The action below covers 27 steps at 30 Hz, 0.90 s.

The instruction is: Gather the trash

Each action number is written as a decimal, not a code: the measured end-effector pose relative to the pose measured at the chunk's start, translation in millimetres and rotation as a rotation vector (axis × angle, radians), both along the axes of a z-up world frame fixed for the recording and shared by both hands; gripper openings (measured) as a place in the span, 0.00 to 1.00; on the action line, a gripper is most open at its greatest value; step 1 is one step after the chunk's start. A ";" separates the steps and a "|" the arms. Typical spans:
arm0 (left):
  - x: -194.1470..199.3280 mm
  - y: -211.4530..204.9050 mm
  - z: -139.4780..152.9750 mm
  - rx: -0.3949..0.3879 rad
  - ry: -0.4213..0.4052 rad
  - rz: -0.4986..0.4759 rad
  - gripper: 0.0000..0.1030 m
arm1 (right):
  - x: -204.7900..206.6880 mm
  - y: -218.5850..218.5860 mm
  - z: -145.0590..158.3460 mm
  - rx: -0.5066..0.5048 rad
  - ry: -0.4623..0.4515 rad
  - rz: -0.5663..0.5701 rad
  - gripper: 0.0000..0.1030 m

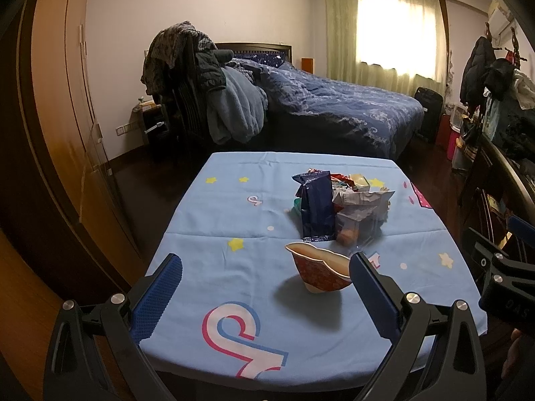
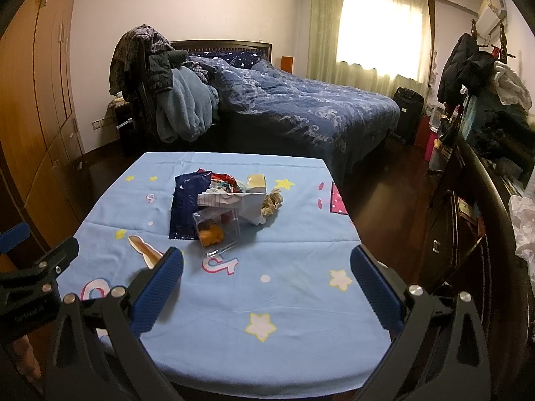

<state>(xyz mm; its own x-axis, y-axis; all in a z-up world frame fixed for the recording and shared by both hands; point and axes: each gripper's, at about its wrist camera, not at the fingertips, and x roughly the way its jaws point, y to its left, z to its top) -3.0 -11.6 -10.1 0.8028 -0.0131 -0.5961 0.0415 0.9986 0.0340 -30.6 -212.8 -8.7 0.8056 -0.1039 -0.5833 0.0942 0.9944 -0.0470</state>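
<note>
Both spread and empty: left gripper [image 1: 265,287] nearer, squashed cup [image 1: 319,272] lying lower centre, rim stretched left-right, against its right finger; right gripper [image 2: 265,287] farther off.

Bed [image 1: 341,107] w/ navy quilt behind table [image 1: 207,220], curtained window [image 1: 394,30], wardrobe [image 1: 67,100] at left.

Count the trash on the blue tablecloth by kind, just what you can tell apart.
Crushed paper cup: 1
Dark blue snack wrapper: 1
Clear plastic box: 1
White crumpled paper: 1
Brown crumpled wad: 1
Yellow packet: 1
Total: 6, plus red wrappers at the back too jumbled to count.
</note>
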 end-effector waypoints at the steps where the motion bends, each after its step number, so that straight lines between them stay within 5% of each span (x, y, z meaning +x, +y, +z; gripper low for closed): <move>1: 0.6 0.4 -0.4 0.000 0.002 0.000 0.97 | 0.9 0.4 -0.5 0.000 0.001 0.000 0.97; 10: 10.9 9.3 -0.6 -0.009 0.011 0.000 0.97 | 3.8 -0.5 -5.4 0.017 0.005 0.028 0.97; 14: 20.2 31.6 -5.7 -0.031 0.007 0.017 0.96 | 11.0 6.1 -19.2 0.061 -0.015 0.157 0.97; 20: 34.4 62.4 -19.8 -0.104 0.076 -0.038 0.91 | 45.2 35.5 -58.6 0.143 0.090 0.385 0.97; 25: 43.3 62.8 -24.9 -0.088 0.101 -0.069 0.87 | 68.7 65.4 -83.9 0.152 0.169 0.494 0.97; 27: 46.7 58.7 -27.7 -0.088 0.111 -0.102 0.86 | 76.4 74.6 -91.7 0.151 0.192 0.525 0.89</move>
